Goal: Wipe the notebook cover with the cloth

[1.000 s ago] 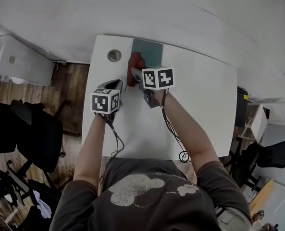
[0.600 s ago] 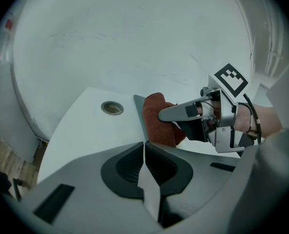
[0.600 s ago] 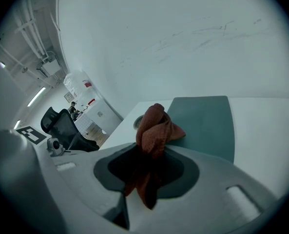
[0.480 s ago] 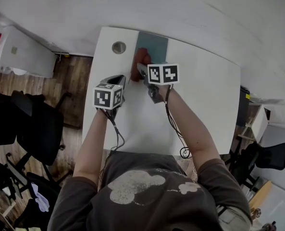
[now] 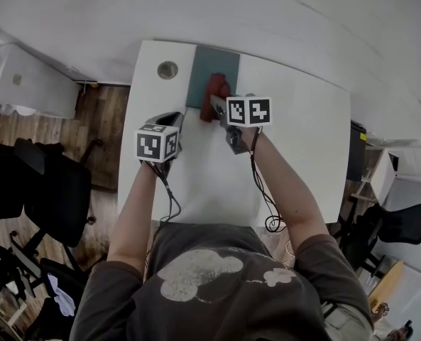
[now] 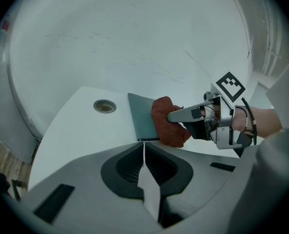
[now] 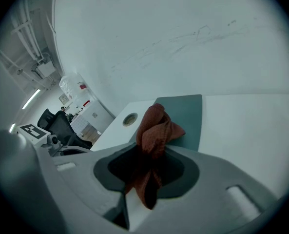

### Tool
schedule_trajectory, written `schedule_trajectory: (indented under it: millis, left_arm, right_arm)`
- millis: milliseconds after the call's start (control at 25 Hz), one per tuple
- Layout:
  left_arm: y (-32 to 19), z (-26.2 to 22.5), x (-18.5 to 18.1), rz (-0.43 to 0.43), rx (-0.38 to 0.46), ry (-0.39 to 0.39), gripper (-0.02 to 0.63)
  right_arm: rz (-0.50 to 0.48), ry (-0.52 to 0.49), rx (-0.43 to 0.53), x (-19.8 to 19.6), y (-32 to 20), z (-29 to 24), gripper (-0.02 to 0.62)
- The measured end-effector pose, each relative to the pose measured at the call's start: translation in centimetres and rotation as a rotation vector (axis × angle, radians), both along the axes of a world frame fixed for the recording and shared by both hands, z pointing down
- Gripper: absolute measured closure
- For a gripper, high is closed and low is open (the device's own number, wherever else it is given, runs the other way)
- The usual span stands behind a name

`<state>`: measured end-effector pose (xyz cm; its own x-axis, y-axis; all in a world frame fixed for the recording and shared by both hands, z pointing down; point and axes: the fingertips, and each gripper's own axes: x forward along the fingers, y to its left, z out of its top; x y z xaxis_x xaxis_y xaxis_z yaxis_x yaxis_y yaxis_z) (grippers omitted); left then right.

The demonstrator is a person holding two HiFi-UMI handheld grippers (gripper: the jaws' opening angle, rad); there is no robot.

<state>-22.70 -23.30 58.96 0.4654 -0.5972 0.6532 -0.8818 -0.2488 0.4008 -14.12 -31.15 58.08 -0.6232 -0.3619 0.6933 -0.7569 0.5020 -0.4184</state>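
Observation:
A grey-green notebook (image 5: 211,69) lies flat at the far edge of the white desk (image 5: 302,155); it also shows as the notebook (image 6: 140,118) and the notebook (image 7: 185,113). My right gripper (image 5: 217,105) is shut on a rust-red cloth (image 5: 214,94), which rests on the notebook's near right part. The cloth (image 7: 154,135) bunches out of the jaws, and the cloth (image 6: 167,126) shows from the side. My left gripper (image 5: 173,123) hovers left of the notebook's near corner, its jaws closed together with nothing between them.
A round cable grommet (image 5: 167,69) sits in the desk's far left corner, just left of the notebook. A black cable (image 5: 267,212) trails from the right gripper over the desk's near edge. Office chairs (image 5: 47,197) stand to the left on the wooden floor.
My right gripper has carried the cloth rightward from the notebook's left edge onto its cover. The left gripper has stayed about where it was.

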Motion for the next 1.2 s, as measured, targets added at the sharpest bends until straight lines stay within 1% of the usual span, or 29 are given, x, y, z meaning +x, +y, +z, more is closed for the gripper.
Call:
schedule_trajectory:
  millis: [120, 320, 520, 720, 960, 1200]
  left_arm:
    - [0.2, -0.2, 0.8, 0.012, -0.001, 0.007, 0.603]
    - [0.5, -1.0, 2.0, 0.041, 0.014, 0.007, 0.603]
    - [0.8, -1.6, 2.7, 0.063, 0.023, 0.006, 0.603]
    - [1.2, -2.4, 2.9, 0.076, 0.036, 0.015, 0.603]
    - [1.6, -3.7, 2.8, 0.100, 0.068, 0.031, 0.603]
    - [2.6, -5.4, 2.5, 0.116, 0.103, 0.068, 0.603]
  right_arm:
    - [0.013, 0.016, 0.006, 1.3, 0.1, 0.0, 0.485]
    - [0.010, 0.079, 0.034, 4.0, 0.3, 0.0, 0.485]
    - [0.054, 0.092, 0.027, 6.2, 0.6, 0.0, 0.485]
    - [0.077, 0.115, 0.039, 7.5, 1.2, -0.6, 0.485]
    - [0.135, 0.101, 0.048, 7.9, 2.3, -2.1, 0.485]
    - [0.196, 0.077, 0.069, 8.4, 4.2, -4.2, 0.485]
